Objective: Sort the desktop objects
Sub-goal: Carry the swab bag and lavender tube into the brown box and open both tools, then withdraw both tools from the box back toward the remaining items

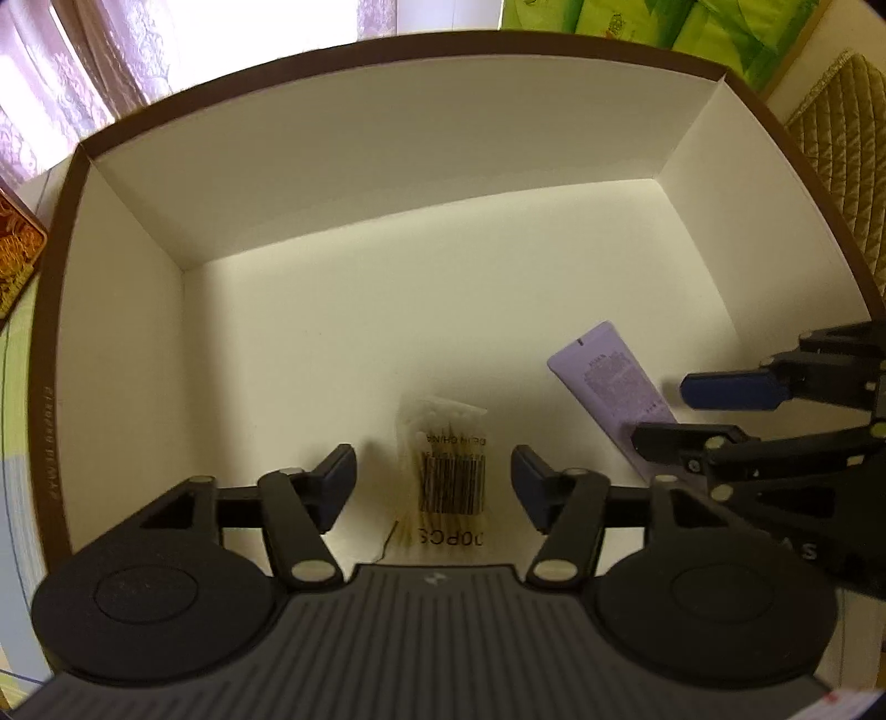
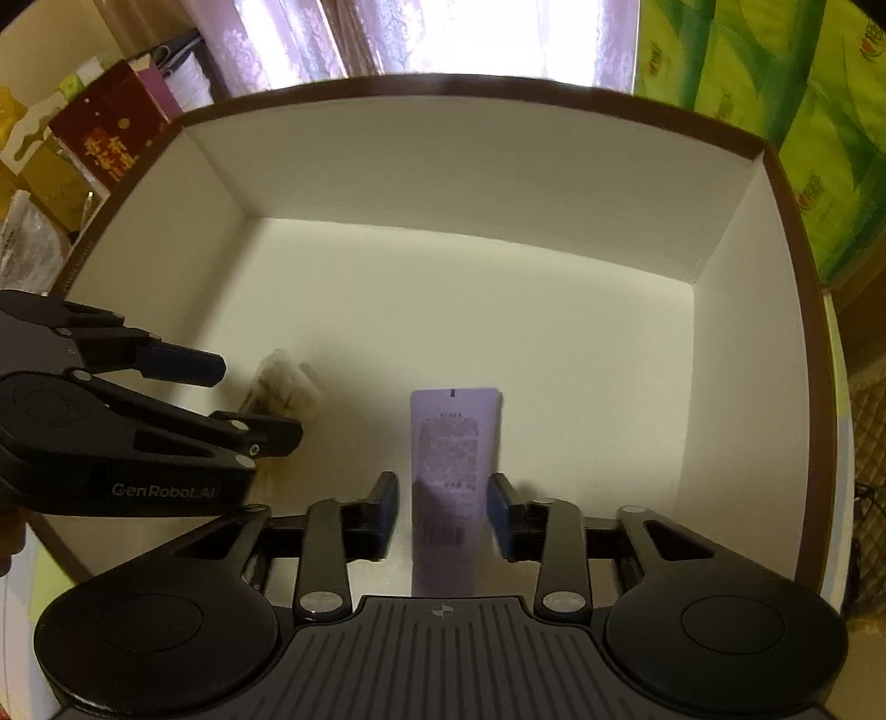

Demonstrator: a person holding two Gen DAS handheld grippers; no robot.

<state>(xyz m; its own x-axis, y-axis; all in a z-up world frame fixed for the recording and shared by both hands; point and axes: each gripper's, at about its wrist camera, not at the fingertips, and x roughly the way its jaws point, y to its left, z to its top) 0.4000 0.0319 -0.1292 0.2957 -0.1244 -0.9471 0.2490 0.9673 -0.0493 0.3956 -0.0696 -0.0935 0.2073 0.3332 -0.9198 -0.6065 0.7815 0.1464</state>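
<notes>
In the left wrist view our left gripper [image 1: 433, 479] hangs inside the large white cardboard box with a brown rim [image 1: 387, 138], its jaws spread wide and holding nothing. The clear plastic packet of cotton swabs with a barcode label [image 1: 443, 471] lies on the box floor between and just below the fingertips, touching neither as far as we can tell. Right of the jaws lies the pale lilac flat tube with printed text [image 1: 609, 382], with our right gripper [image 1: 686, 412] over its near end. If we close the left jaws from here, we judge that the slack, slippery packet could be pinched by its film alone and slide out, or be dragged across the floor.

In the right wrist view the right gripper [image 2: 443, 507] also has its jaws apart; the lilac tube [image 2: 454, 443] runs straight between the pads [image 2: 387, 504], with a gap showing on each side. To the left of these jaws the left gripper [image 2: 243, 404] crowds in over the swab packet [image 2: 285, 382]; the two tools are near enough that a careless swing could knock them together.

The box floor is plain, smooth and white. Beyond its far wall we see pale patterned curtains [image 2: 354, 33] against a bright window and green printed packaging [image 2: 775, 83]; the worktop itself is barely visible.
</notes>
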